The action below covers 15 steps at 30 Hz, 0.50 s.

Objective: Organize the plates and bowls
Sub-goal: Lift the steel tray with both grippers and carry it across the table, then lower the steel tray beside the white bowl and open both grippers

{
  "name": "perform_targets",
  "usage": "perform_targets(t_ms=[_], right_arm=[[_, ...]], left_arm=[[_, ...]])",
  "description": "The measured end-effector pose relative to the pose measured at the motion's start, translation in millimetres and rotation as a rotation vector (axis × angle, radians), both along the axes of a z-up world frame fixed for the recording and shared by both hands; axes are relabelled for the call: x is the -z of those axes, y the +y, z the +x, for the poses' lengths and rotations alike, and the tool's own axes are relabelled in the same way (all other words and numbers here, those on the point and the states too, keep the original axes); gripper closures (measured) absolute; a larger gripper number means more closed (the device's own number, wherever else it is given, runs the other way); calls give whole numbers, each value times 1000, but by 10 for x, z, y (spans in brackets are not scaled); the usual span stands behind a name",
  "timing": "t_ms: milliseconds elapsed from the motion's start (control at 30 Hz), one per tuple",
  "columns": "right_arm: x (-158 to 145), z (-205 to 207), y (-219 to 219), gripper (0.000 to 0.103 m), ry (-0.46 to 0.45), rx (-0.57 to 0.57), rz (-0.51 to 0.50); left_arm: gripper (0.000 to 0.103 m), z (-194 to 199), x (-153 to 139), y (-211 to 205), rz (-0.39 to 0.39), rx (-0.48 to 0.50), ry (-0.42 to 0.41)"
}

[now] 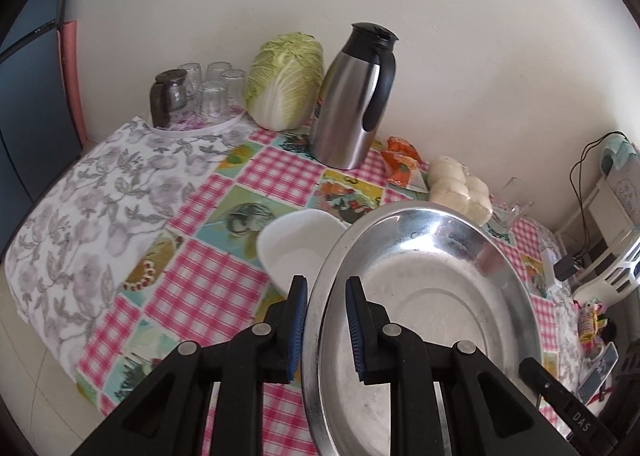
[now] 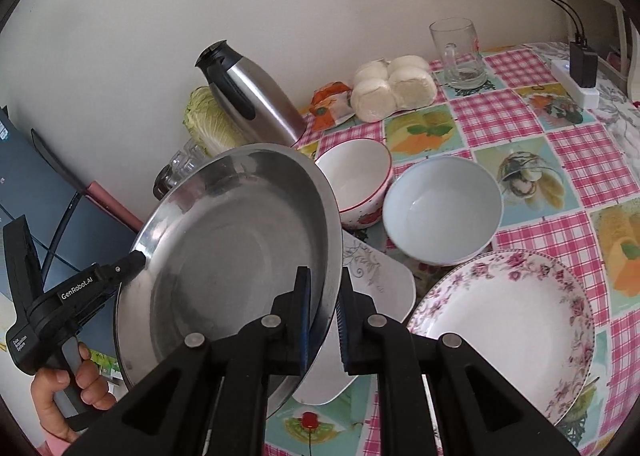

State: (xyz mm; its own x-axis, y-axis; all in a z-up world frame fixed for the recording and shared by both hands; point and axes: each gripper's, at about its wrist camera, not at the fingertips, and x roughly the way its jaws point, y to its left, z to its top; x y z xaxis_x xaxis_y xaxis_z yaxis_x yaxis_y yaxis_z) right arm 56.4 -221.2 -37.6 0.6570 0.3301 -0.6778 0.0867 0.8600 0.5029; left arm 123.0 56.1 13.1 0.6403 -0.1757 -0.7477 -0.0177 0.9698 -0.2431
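A wide steel plate (image 1: pixel 420 296) (image 2: pixel 240 248) hangs tilted above the table, held by both grippers. My left gripper (image 1: pixel 326 332) is shut on its left rim, and its tip (image 2: pixel 136 260) shows in the right wrist view. My right gripper (image 2: pixel 324 320) is shut on the opposite rim and shows at the lower right (image 1: pixel 536 372) in the left wrist view. Below it stand a red-rimmed strawberry bowl (image 2: pixel 354 176) (image 1: pixel 296 244), a pale blue bowl (image 2: pixel 440 208), a floral plate (image 2: pixel 508 320) and a white rectangular dish (image 2: pixel 380 272), partly hidden by the steel plate.
Along the wall stand a steel thermos (image 1: pixel 352 100), a cabbage (image 1: pixel 286 84), a tray of upturned glasses (image 1: pixel 200 96), a snack packet (image 1: pixel 400 160) and bagged buns (image 2: pixel 394 90). A glass mug (image 2: pixel 458 52) and a power strip (image 2: pixel 576 80) are at the far right.
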Motion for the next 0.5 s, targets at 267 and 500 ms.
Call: perform_targets(t_ms=[267, 500], right_arm=[[169, -23, -270, 88, 70, 59, -9], [377, -3, -261, 88, 143, 40, -36]], left_arm=[[81, 28, 322, -277, -19, -16, 64], [81, 55, 688, -143, -62, -65, 153]])
